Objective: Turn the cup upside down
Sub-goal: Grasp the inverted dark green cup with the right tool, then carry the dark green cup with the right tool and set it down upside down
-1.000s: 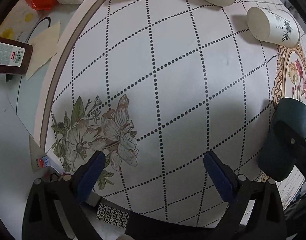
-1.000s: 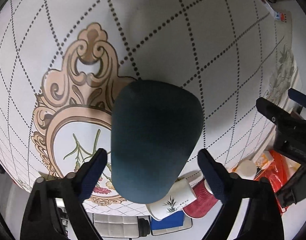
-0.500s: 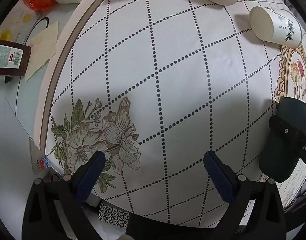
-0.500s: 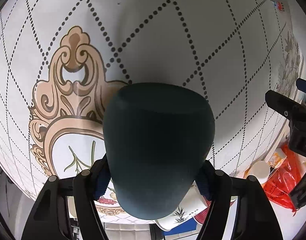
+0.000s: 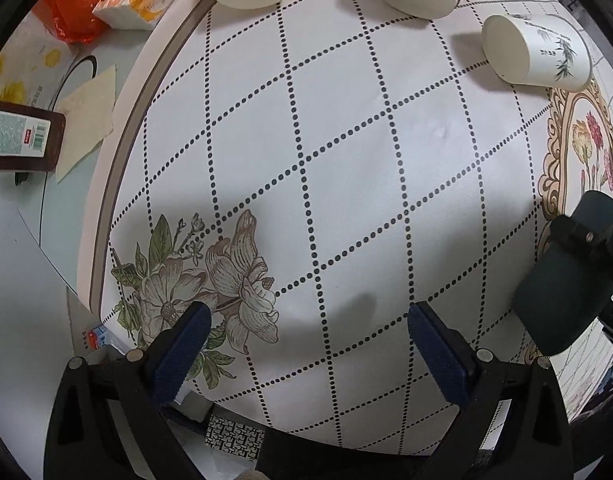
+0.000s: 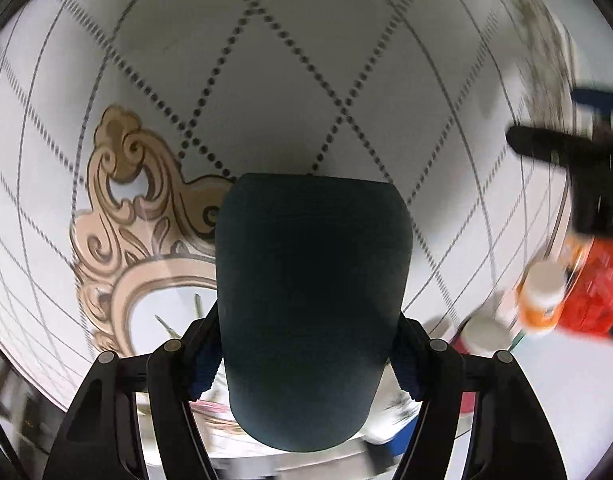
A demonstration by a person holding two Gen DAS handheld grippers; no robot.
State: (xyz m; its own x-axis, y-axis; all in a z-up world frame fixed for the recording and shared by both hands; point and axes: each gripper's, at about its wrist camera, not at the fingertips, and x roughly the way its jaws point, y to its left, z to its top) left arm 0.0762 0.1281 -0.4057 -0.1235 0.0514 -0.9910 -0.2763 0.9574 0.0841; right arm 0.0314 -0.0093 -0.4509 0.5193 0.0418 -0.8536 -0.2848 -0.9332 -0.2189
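Pinched between the right tongs [image 6: 306,360] at lower centre of the right view: dark cup [image 6: 312,300], gripped by its sides above the table [image 6: 306,60]. Spread and empty at the bottom of the left view: left tongs [image 5: 306,344]. Judged mid-flip; next, a wrist roll and a rim-down landing. Farther off, paper cups [image 5: 536,54] along the top edge.

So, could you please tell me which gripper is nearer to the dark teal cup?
Right. The right gripper is shut on the dark teal cup; the left gripper is open over the tablecloth, off to the cup's side.
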